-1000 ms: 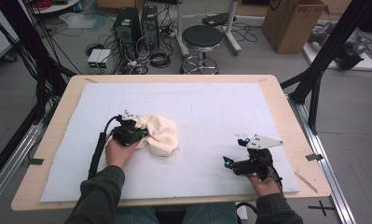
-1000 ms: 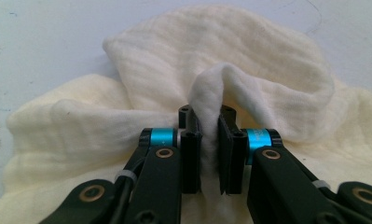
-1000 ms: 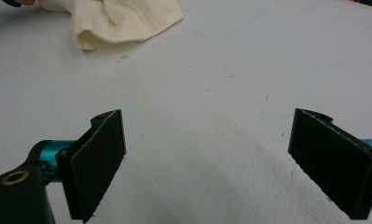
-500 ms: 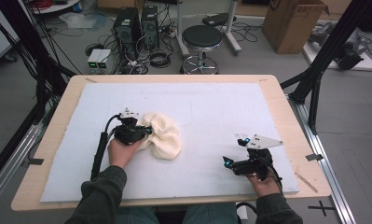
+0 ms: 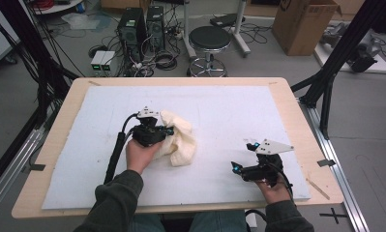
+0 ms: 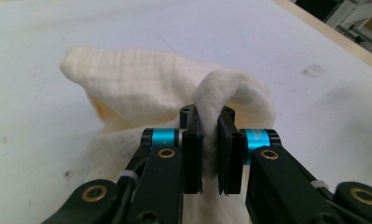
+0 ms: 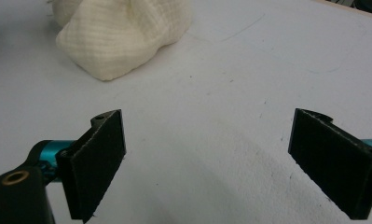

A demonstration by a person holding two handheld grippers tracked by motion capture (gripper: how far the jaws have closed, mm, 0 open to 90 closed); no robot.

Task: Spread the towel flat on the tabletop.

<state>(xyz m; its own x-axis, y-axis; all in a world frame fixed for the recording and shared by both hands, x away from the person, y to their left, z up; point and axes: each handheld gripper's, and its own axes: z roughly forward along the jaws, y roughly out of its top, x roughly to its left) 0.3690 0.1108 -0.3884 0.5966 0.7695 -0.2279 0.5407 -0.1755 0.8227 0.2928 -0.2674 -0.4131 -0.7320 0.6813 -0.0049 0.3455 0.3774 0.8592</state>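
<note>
While my left gripper [image 6: 210, 154] is clamping a fold of the cream cloth [image 5: 178, 140], I am lifting it off the white mat [image 5: 239, 111], left of the mat's middle, with most of the fabric bunched and sagging below the pinch. In the left gripper view the jaws are pressed together on a raised ridge of cloth, so I judge the hold sound but narrow; raising slowly should let the rest unfurl without slipping out. My right gripper [image 7: 207, 158] is waiting near the mat's front right, jaws spread wide and holding nothing, well apart from the cloth. I am thinking its best move is toward a free hanging corner, so that I am spreading the cloth rather than dragging the bundle.
</note>
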